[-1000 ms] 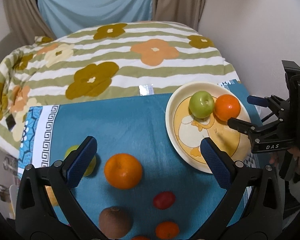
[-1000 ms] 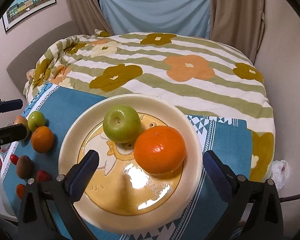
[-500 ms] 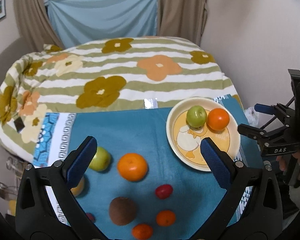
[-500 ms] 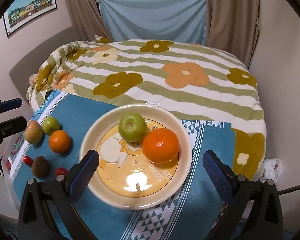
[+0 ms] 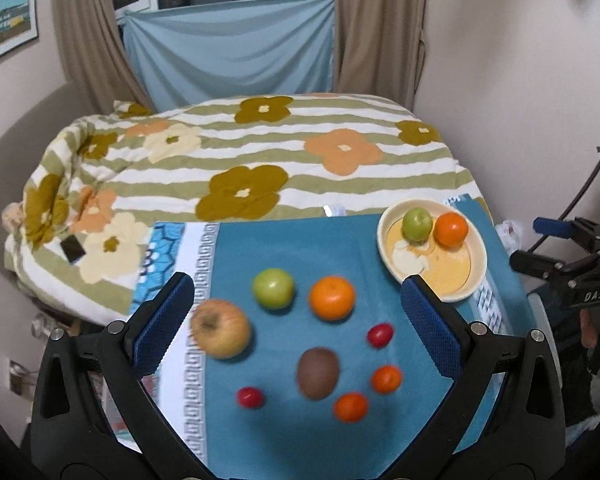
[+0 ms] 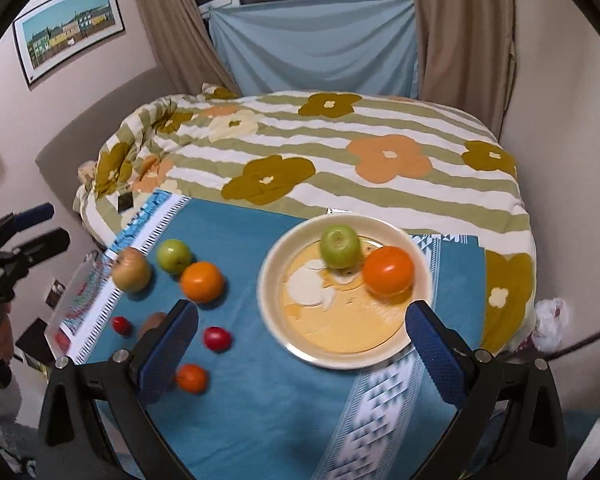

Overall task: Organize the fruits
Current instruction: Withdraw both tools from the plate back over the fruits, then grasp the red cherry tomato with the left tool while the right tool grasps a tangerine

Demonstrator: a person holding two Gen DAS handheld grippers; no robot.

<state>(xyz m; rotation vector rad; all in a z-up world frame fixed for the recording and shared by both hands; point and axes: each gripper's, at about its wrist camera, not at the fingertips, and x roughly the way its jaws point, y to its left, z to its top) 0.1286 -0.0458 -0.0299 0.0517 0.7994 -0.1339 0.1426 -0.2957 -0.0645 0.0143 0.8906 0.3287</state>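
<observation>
Looking along the left gripper (image 5: 298, 312), whose blue-padded fingers stand wide apart and hold nothing, the left wrist view takes in the whole blue cloth (image 5: 300, 248) with loose fruit scattered on it: a green apple (image 5: 273, 288) beside an orange (image 5: 332, 297), a yellowish apple (image 5: 221, 328) at the near left by the cloth's patterned border, a kiwi (image 5: 318, 372), two small red fruits (image 5: 380, 335) (image 5: 250, 397) and two small tangerines (image 5: 386, 379) (image 5: 350, 407). At the far right sits the plate (image 5: 472, 276), carrying a second green apple (image 5: 417, 224) touching a second orange (image 5: 452, 230). The right gripper (image 5: 548, 246) shows at the right edge, fingers apart, well clear of the plate. From the right wrist view the plate (image 6: 276, 316) fills the centre, its apple (image 6: 339, 246) and orange (image 6: 388, 270) at the far side, and the right gripper (image 6: 300, 340) hangs above its near rim with fingers spread and empty. Its left finger (image 6: 168, 352) hides most of the kiwi and part of one tangerine (image 6: 192, 378), so fewer loose fruits can be counted here. This view alone shows the framed picture (image 6: 68, 28) on the left wall in full, and the left gripper (image 6: 28, 228) at the left edge. Behind the cloth in both views lies a flowered, striped bedcover (image 6: 320, 148).
</observation>
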